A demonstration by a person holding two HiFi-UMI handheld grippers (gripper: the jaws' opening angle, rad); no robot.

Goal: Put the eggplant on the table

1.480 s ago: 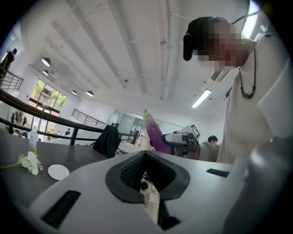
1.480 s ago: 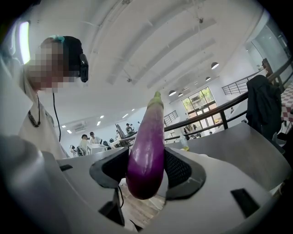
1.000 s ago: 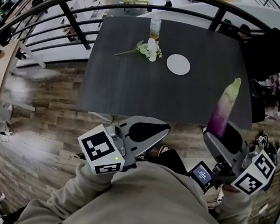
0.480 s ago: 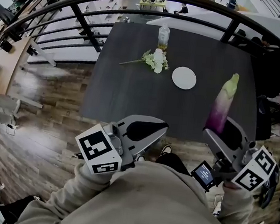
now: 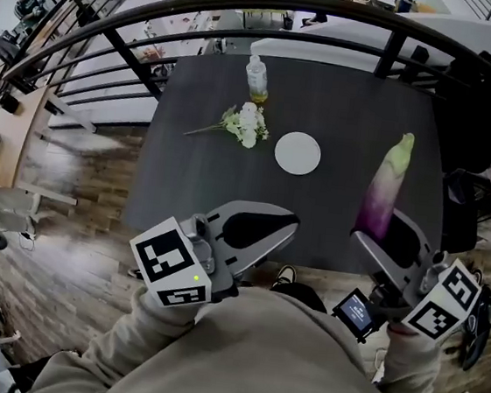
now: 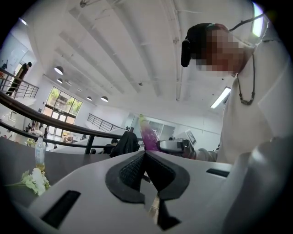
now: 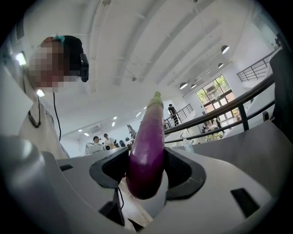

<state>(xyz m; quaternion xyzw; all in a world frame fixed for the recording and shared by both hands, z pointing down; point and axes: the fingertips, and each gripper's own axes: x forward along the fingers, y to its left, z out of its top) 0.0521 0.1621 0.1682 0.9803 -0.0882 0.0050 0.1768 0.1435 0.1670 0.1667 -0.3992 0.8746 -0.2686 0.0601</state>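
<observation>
The right gripper (image 5: 379,242) is gripping the eggplant (image 5: 381,196) by its fat end, stalk up, over the near right edge of the tabletop (image 5: 195,177). The left gripper (image 5: 259,228) is empty, its fingers pressing together. The eggplant probably wants tipping flat and lowering clear of the plate (image 5: 297,152).

My eggplant (image 5: 380,200) is deep purple, paling to white and light green at the tip. The desk (image 5: 212,179) is charcoal grey, the plate (image 5: 297,152) white, and the flowers (image 5: 243,124) white and green. My left gripper (image 5: 264,224) and right gripper (image 5: 387,241) are grey, with black-and-white square markers.
</observation>
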